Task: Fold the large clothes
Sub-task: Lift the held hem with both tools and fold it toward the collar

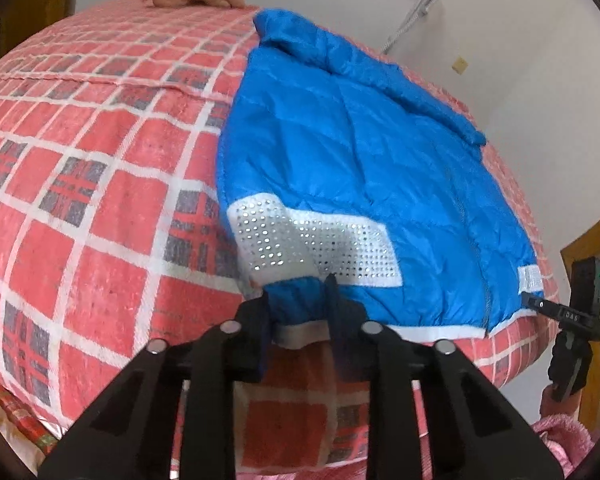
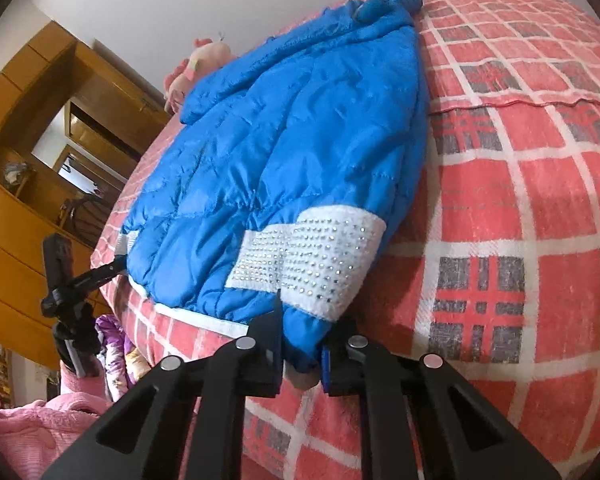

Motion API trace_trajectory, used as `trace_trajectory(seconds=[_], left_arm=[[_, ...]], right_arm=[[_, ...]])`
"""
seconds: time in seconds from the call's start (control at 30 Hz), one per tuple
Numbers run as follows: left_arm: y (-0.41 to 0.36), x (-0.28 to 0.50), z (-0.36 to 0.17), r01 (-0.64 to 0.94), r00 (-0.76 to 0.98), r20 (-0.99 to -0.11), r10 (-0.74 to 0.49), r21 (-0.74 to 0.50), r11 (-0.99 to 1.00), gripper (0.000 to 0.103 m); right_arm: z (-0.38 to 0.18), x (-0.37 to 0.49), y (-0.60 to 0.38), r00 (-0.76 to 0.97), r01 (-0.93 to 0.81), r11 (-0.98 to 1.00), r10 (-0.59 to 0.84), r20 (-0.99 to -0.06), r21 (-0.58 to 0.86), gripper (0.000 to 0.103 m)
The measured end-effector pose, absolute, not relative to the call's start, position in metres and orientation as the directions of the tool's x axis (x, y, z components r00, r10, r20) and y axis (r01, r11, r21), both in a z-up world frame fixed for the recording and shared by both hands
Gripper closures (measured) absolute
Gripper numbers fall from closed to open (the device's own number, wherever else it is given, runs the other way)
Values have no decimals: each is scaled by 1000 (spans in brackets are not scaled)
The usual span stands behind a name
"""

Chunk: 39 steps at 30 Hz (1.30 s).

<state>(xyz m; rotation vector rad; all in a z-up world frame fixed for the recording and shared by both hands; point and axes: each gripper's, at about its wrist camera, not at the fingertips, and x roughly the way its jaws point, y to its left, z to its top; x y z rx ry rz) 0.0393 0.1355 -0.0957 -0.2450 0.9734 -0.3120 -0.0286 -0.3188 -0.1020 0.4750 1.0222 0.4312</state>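
Jacket (image 1: 340,168), blue and quilted, lies on the bed (image 1: 100,184), long axis running straight ahead of both sets of fingers, collar far, hem near. Left gripper (image 1: 298,300) pinches a cuffed corner; right gripper (image 2: 304,328) clamps the studded-band corner. Fabric hides the fingertips. Only the right view shows the wooden cabinet (image 2: 28,184).

A bright blue quilted puffer jacket (image 1: 352,168) with white rhinestone-studded bands (image 1: 316,242) near its hem lies flat on a red, white and grey checked bedspread (image 1: 100,184), its collar end toward the far edge of the bedspread.
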Motion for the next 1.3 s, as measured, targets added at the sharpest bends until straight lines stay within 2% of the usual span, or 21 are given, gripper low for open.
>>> trace_trajectory(seconds=[0.07, 0.17, 0.63, 0.93, 1.3], left_arm=[[132, 35, -86, 175, 553, -752, -358, -316, 933, 92], [128, 33, -70, 209, 578, -730, -366, -300, 931, 94], [124, 63, -7, 299, 654, -601, -460, -353, 886, 96], [112, 131, 48, 343, 719, -513, -469, -325, 881, 95], [89, 247, 63, 308, 727, -524, -444, -328, 893, 95]], right_arm=[[-94, -30, -319, 471, -143, 823, 545, -693, 550, 93], [-76, -31, -319, 502, -182, 819, 553, -665, 544, 93], [1, -6, -335, 607, -281, 802, 574, -549, 528, 93], [48, 65, -349, 654, -262, 813, 546, -524, 520, 94], [51, 179, -364, 666, -155, 823, 496, -557, 547, 94]])
